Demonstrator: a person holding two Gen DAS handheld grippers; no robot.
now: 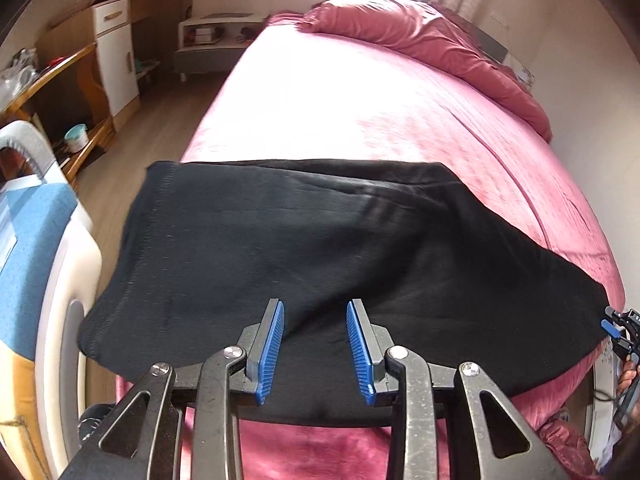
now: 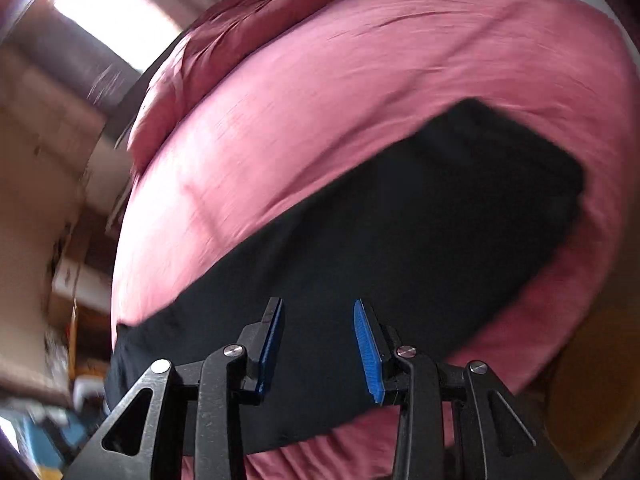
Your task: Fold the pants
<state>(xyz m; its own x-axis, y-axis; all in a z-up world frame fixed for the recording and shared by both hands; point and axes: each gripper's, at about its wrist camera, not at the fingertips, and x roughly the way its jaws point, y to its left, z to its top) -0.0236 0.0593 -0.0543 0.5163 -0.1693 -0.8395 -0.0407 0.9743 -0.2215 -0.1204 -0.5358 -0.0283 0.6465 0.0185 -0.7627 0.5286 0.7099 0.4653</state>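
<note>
At the far left of the left wrist view a wooden desk (image 1: 60, 76) and a white cabinet (image 1: 116, 52) stand against the wall; nearer, at the left edge, a blue and white padded thing (image 1: 36, 232) sits beside the bed; the bed (image 1: 360, 100) with its pink cover fills the middle, and a bunched red duvet (image 1: 432, 44) lies along its far right side. The black pants (image 1: 304, 240) lie folded across the near end of the bed, one stitched edge hanging over the left side, the other end reaching the right edge; the left gripper (image 1: 315, 312) hovers over their near part with its blue pads apart and no cloth between them. At the right edge, the right gripper (image 1: 618, 328) shows small, just beside the right end of the pants; in its own blurred view the right gripper (image 2: 318, 312) is over the pants (image 2: 400, 240) with jaws parted, nothing pinched.
</note>
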